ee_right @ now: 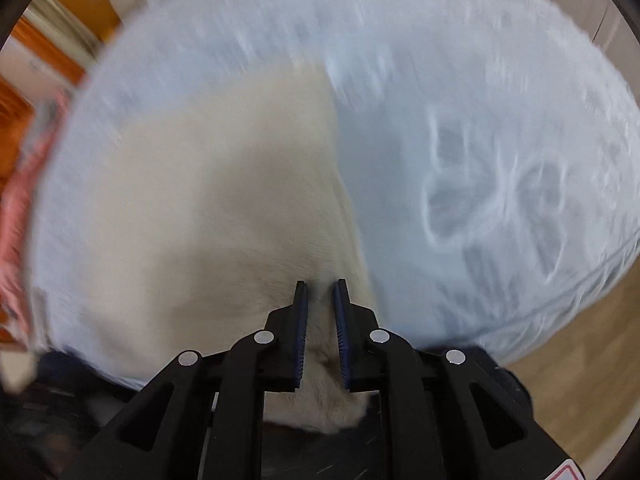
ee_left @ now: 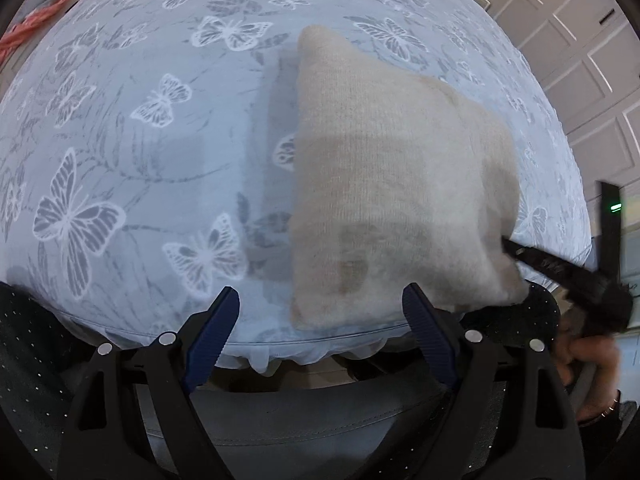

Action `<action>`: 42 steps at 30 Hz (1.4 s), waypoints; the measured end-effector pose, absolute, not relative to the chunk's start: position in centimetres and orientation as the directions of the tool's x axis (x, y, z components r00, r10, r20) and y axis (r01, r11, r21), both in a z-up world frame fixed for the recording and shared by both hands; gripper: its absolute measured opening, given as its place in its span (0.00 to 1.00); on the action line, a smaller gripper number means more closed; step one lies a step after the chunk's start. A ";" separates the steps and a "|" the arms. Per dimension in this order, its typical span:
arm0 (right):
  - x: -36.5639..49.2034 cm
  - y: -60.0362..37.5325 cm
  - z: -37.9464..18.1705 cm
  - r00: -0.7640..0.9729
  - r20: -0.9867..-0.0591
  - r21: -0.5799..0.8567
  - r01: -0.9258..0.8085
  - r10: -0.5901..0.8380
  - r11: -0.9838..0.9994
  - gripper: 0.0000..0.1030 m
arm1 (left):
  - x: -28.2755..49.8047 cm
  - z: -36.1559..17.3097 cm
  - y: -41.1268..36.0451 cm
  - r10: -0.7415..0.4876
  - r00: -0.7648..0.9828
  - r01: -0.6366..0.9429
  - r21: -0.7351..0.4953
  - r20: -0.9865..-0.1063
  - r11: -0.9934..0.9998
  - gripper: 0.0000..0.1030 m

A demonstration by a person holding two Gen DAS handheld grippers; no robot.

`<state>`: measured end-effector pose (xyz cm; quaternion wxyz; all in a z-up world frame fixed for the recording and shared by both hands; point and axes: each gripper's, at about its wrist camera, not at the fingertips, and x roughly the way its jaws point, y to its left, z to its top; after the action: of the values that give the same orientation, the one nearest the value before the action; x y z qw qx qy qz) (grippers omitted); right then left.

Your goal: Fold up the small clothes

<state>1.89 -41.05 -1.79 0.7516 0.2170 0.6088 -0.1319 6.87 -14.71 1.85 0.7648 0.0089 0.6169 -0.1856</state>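
A cream knit garment [ee_left: 384, 184] lies folded on the pale blue butterfly-print cloth [ee_left: 132, 152] that covers the table. My left gripper [ee_left: 320, 300] is open and empty, its blue pads just short of the garment's near edge. My right gripper [ee_left: 516, 250] comes in from the right and pinches the garment's near right corner. In the blurred right wrist view the right gripper [ee_right: 321, 292] is shut on the cream fabric [ee_right: 208, 208], with cloth bunched between the pads [ee_right: 301, 320].
Pink and grey clothes [ee_left: 28, 28] lie at the far left, beyond the table; they also show in the right wrist view [ee_right: 20, 208]. White panelled doors [ee_left: 576, 52] stand at the right. The table's front edge [ee_left: 300, 340] is close below my left gripper. Wooden floor [ee_right: 580, 360] shows at the right.
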 end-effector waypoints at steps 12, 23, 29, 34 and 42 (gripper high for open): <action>2.2 -33.7 3.4 0.343 -0.913 0.317 0.256 0.221 0.913 0.14 | 6.7 2.8 -15.7 -0.157 0.241 0.317 -0.075 -0.958 0.945 0.79; 2.5 -32.1 2.8 0.333 -0.925 0.284 0.281 0.184 0.917 0.14 | 6.7 2.2 -16.2 -0.116 0.241 0.323 -0.033 -0.964 0.946 0.79; 3.2 -33.1 -1.6 0.199 -0.957 0.265 0.289 0.213 0.920 0.12 | 7.0 2.7 -17.3 -0.180 0.209 0.340 -0.101 -0.961 0.935 0.81; 1.3 -38.4 4.7 0.425 -0.899 0.291 0.397 0.107 0.870 0.55 | 9.6 1.1 -18.0 -0.306 0.126 0.250 -0.268 -0.944 0.930 0.84; 3.9 -44.1 -1.2 0.334 -0.919 0.358 0.493 0.208 0.793 0.63 | 14.5 -2.8 -20.8 -0.261 0.127 0.231 -0.227 -0.957 0.946 0.95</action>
<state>3.92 -44.05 -1.19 0.7566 0.3077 0.5692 -0.0942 14.46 -20.83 -2.83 0.7507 -0.0118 0.6399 -0.1638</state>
